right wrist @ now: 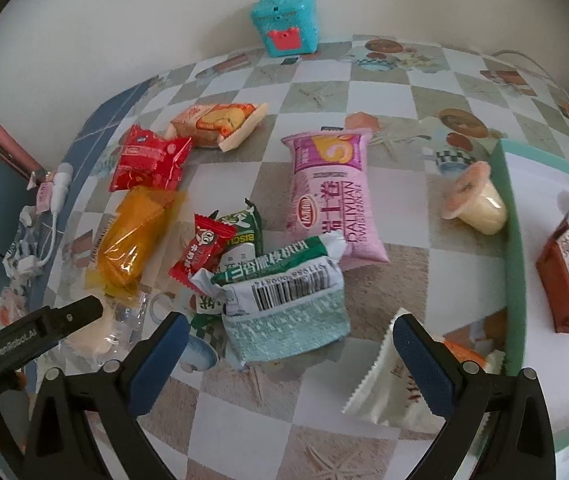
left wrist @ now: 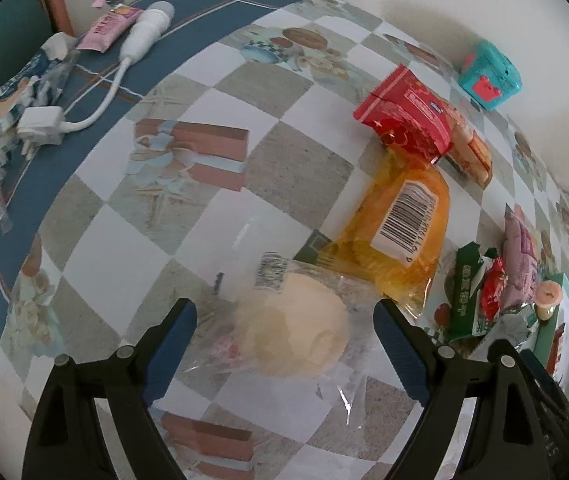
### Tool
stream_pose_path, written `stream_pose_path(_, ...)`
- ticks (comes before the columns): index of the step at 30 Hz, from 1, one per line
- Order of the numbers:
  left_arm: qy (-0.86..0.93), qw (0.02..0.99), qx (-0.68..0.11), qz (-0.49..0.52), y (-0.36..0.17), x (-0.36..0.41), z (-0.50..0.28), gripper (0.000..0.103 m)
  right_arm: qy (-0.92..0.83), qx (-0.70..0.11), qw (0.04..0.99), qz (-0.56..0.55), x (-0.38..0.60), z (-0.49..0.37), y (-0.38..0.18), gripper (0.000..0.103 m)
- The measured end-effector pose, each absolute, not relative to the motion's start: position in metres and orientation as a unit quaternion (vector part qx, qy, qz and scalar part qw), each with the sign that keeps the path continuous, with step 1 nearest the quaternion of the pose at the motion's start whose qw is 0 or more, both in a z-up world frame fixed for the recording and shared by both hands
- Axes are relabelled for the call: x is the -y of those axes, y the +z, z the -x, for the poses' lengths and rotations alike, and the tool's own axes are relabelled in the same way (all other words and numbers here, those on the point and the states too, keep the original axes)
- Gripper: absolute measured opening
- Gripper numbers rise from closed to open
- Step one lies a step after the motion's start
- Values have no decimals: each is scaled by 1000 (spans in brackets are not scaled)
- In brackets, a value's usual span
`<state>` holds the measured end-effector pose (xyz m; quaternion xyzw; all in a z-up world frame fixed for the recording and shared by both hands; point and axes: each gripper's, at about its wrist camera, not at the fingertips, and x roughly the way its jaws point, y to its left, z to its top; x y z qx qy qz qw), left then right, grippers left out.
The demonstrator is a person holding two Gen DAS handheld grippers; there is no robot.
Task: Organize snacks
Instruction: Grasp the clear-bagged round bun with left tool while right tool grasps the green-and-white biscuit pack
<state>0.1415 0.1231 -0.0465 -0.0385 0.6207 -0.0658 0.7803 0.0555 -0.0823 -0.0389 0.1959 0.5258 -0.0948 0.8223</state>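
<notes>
My left gripper (left wrist: 284,344) points down at the checkered tablecloth (left wrist: 188,208) with its jaws spread wide; a pale round bun in clear wrap (left wrist: 294,336) lies on the cloth between the two blue pads, and I see neither pad pressing on it. Just beyond the bun an orange packet with a barcode label (left wrist: 396,236) lies on the cloth, its near end touching the bun's wrapper, and past that a red packet (left wrist: 404,116) overlaps an orange-and-cream wrapped cake (left wrist: 470,148). A teal box (left wrist: 490,74) stands by the wall, and a white plug and cable (left wrist: 84,108) lie far off on the blue border of the cloth. My right gripper (right wrist: 290,356) also has its jaws released and hovers over a pale green packet with a barcode (right wrist: 284,320), which is not touched by either pad. That packet leans on a small heap: a green packet (right wrist: 244,236) and a small red candy packet (right wrist: 200,252). A pink packet (right wrist: 336,196) lies just behind the heap. A jelly cup (right wrist: 474,208) lies tipped against the rim of a green-edged tray (right wrist: 514,240), inside which a brown-red packet (right wrist: 564,276) rests. A white packet (right wrist: 388,388) lies under the right pad, beside the tray's rim.
</notes>
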Motion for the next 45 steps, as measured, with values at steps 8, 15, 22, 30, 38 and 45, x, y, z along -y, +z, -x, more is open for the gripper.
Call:
stream_pose_path(8, -68, 779, -624, 19, -58, -109, -144, 90, -98, -530, 823, -180, 79, -63, -45, 103)
stream_pose_path(15, -63, 779, -624, 16, -62, -107, -143, 90, -107, -531, 823, -171, 79, -64, -46, 103)
stream_pose_path(22, -60, 780, -623, 12, -58, -105, -143, 83, -112, -530, 823, -172, 82, -63, -46, 88)
stream_pose_path(30, -56, 786, -615, 19, -51, -110, -141, 76, -104, -527, 824, -181, 81, -61, -42, 70)
stream_pose_path(38, -46, 794, -606, 20, -37, -118, -137, 70, -109, -521, 826, -186, 85, -56, -31, 68)
stream_pose_path(45, -40, 802, -595, 20, -28, -126, -132, 68, -115, -509, 832, -186, 87, -50, -15, 68)
